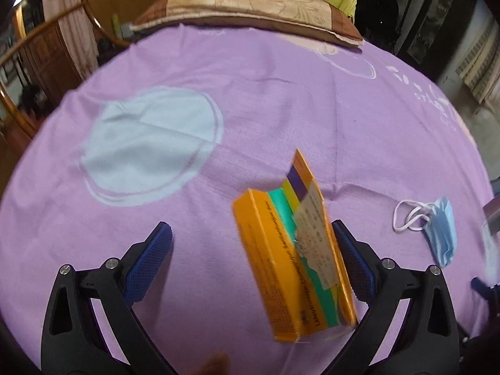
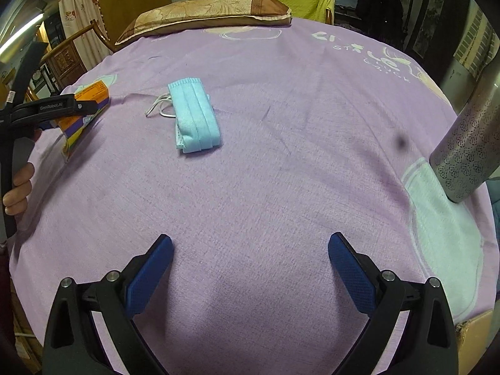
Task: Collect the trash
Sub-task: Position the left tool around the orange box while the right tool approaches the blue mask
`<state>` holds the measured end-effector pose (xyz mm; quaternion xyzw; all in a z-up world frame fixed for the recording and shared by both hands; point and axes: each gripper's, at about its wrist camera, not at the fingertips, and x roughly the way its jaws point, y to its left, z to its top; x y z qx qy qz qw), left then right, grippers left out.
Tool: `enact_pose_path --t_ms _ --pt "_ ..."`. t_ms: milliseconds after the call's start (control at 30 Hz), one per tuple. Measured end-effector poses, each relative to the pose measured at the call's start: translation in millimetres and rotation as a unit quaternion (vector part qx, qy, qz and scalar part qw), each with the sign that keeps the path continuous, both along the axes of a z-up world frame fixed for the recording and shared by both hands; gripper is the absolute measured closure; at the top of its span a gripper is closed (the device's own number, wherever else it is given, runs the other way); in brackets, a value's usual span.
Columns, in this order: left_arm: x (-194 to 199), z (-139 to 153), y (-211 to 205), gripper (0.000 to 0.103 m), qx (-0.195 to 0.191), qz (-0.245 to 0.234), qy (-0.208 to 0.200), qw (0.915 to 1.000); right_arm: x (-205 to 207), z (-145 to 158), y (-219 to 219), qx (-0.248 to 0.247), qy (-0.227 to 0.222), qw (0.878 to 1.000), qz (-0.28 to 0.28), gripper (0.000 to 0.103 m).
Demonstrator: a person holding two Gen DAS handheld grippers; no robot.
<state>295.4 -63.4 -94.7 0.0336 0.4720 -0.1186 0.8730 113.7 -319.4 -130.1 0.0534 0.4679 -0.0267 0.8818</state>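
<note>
An orange carton (image 1: 293, 256) with green, yellow and purple stripes and a torn label stands tilted on the purple bedsheet (image 1: 250, 93). It sits between the fingers of my left gripper (image 1: 251, 228), which is open, and it leans against the right finger (image 1: 353, 262). The right wrist view shows the same carton (image 2: 90, 97) at far left, partly behind the left gripper's black frame. A folded blue face mask (image 2: 195, 118) with white ear loops lies on the sheet ahead and left of my right gripper (image 2: 250, 240), which is open with nothing between its fingers. From the left wrist, the mask (image 1: 437, 231) lies to the right.
A perforated silver metal cylinder (image 2: 465, 143) slants over the bed's right edge. A brown and beige pillow (image 2: 203, 12) lies at the far end, with a yellow-green covered chair behind it. A hand (image 2: 18, 187) grips the left tool. A cardboard corner (image 2: 472, 331) shows at lower right.
</note>
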Motion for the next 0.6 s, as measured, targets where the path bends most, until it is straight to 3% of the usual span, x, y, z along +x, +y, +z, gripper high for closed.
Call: enact_pose_path --t_ms 67,200,600 --pt "-1 -3 -2 0.007 0.005 0.002 -0.012 0.9999 0 0 0 0.0 0.0 1.0 0.0 0.004" --pt "-8 -11 -20 0.005 0.073 -0.02 -0.031 0.9966 0 0 0 0.0 0.0 1.0 0.0 0.004" --pt "-5 -12 -16 0.005 0.063 -0.026 -0.032 0.9971 0 0 1 -0.001 0.0 1.0 0.0 0.004"
